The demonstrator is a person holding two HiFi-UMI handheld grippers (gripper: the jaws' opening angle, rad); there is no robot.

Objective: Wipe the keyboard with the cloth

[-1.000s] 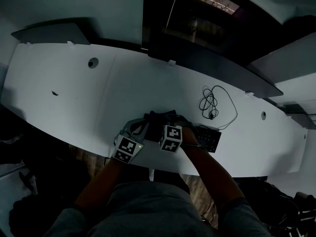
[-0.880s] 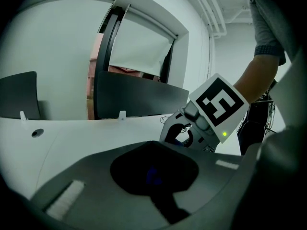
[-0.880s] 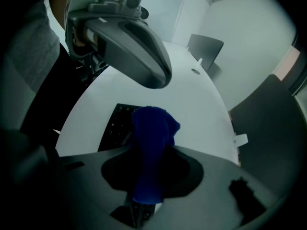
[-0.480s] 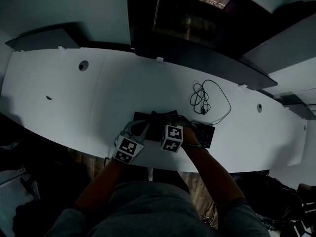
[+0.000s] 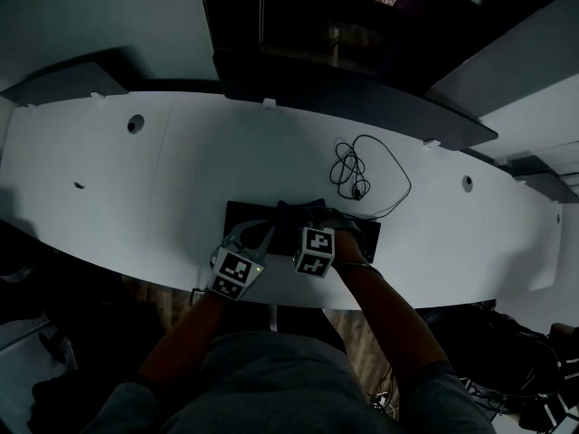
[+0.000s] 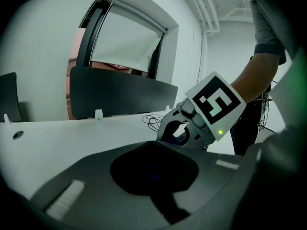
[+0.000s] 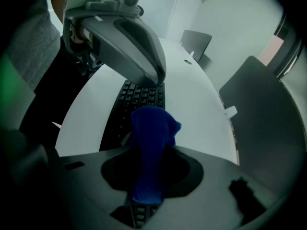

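A black keyboard (image 5: 357, 231) lies near the front edge of the white table (image 5: 181, 170). My right gripper (image 5: 312, 222) is shut on a blue cloth (image 7: 151, 133), which hangs from the jaws onto the keys (image 7: 139, 97). My left gripper (image 5: 261, 231) is close on its left, and in the right gripper view its grey fingertip (image 7: 157, 78) rests on the keyboard's far part. In the left gripper view the jaws (image 6: 156, 145) look closed with nothing between them, and the right gripper's marker cube (image 6: 215, 104) is just beyond.
A coiled black cable (image 5: 362, 174) lies on the table behind the keyboard, to the right. Dark screens (image 5: 317, 70) stand along the table's back edge. Round holes (image 5: 135, 125) mark the tabletop at the left and right. The person's arms reach in from below.
Both grippers have shifted a little to the right along the keyboard, so more of its left end shows. The cloth stays held in the right jaws.
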